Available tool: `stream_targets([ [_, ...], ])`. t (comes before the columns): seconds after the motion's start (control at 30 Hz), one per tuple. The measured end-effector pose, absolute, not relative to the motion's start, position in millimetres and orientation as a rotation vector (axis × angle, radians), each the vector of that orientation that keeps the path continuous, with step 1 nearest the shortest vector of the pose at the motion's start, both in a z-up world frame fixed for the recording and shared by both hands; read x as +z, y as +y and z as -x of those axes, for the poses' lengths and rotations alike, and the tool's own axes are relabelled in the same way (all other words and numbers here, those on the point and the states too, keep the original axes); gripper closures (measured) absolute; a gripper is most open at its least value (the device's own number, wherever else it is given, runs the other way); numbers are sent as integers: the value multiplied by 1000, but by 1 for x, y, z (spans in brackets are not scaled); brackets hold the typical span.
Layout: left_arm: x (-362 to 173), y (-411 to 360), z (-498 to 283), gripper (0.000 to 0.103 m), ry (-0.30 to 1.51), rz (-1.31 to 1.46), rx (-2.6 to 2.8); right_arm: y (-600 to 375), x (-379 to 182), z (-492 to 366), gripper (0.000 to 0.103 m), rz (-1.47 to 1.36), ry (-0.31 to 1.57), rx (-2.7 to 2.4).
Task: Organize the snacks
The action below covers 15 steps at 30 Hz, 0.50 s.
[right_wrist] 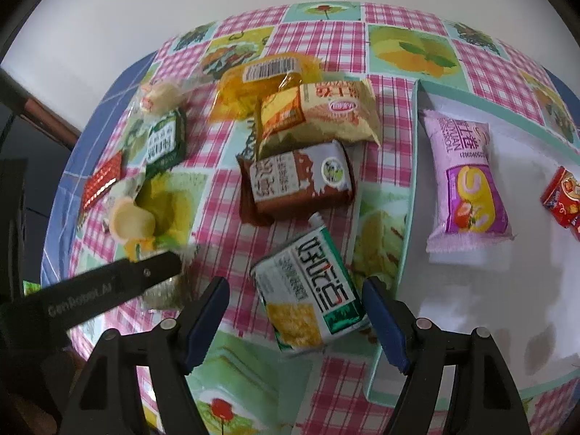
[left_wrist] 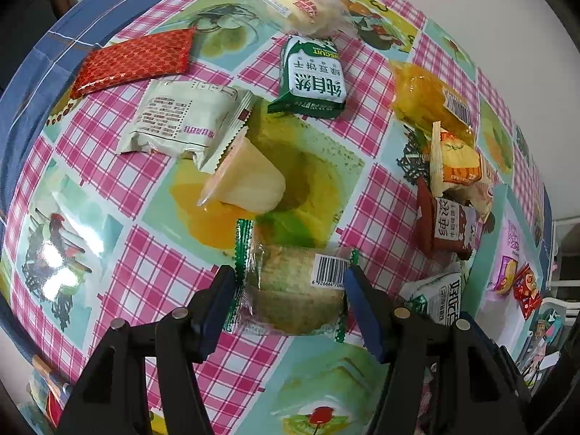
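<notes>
Snacks are scattered over a desk (left_wrist: 152, 253) covered with a pink checked, fruit-printed cloth. In the left wrist view, a clear-wrapped cake with green serrated edges and a barcode (left_wrist: 293, 286) lies at lower centre, between the fingers of the left gripper (left_wrist: 290, 290); the fingers are set apart on either side of the wrapper, and whether the pads press on it cannot be told. Above it a pale jelly cup (left_wrist: 243, 181) is seen on its side, with a white packet (left_wrist: 185, 119) at its upper left, a red foil packet (left_wrist: 134, 61) further up and a green biscuit packet (left_wrist: 311, 79) at upper centre.

In the right wrist view, a green and white packet with a corn picture (right_wrist: 311, 293) lies at lower centre between the fingers of the right gripper (right_wrist: 295, 315), which are held apart around it with gaps visible. A brown and white packet (right_wrist: 297, 181) is seen above it. At the right, a teal-walled box (right_wrist: 413, 166) holds a pink cake packet (right_wrist: 467, 181) and a red packet (right_wrist: 562, 195).
</notes>
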<state>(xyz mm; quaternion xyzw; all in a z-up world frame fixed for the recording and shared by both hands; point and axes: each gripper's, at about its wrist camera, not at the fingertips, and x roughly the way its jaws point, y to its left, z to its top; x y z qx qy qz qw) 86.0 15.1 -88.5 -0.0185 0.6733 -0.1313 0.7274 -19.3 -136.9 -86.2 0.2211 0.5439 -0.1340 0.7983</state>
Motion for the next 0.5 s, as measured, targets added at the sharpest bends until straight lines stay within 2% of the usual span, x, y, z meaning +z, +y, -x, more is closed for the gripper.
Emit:
stream_targets([
  [0.17, -92, 7, -83, 38, 1487, 13, -299, -127, -88, 18, 26, -422, 1194, -288],
  [0.5, -101, -17, -78, 34, 1467, -67, -307, -121, -102, 5, 43, -342, 1224, -338],
])
